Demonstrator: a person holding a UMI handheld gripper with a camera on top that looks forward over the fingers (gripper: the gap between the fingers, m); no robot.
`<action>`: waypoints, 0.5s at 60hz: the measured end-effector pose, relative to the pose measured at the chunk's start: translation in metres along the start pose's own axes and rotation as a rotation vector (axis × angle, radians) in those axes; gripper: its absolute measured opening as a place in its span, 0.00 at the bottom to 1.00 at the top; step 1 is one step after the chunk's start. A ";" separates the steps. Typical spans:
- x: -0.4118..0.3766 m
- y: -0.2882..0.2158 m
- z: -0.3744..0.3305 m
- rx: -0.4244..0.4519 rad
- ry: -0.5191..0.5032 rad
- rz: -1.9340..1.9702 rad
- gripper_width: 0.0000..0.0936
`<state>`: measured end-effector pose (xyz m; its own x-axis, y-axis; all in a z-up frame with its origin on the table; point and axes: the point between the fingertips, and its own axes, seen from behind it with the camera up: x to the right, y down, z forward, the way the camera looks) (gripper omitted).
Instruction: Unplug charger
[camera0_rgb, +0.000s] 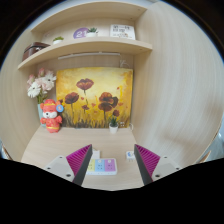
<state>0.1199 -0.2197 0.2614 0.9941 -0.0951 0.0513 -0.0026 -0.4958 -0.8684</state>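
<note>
claw (111, 165) spread above the bench (50, 148), so i should square it on the pale charger (103, 166) between my fingers before pinching.

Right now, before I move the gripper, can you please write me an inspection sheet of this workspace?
Surface: light wooden desk in an alcove.
Job's things: no charger or plug can be made out; a small white item lies between the fingers, too small to tell.
Clutter: pastel card between the fingers; red and white figurine; plush toy; small potted plant.
Grippers: hand-held gripper open, magenta pads, holding nothing.
Cables: nothing seen.
Surroundings: poppy painting on the back wall; two shelves above with small items.
</note>
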 end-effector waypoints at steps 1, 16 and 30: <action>-0.007 0.002 -0.010 0.003 -0.003 -0.001 0.90; -0.114 0.033 -0.117 -0.010 -0.117 -0.018 0.90; -0.179 0.045 -0.171 0.000 -0.200 -0.064 0.90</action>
<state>-0.0770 -0.3727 0.2970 0.9939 0.1103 0.0074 0.0614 -0.4949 -0.8668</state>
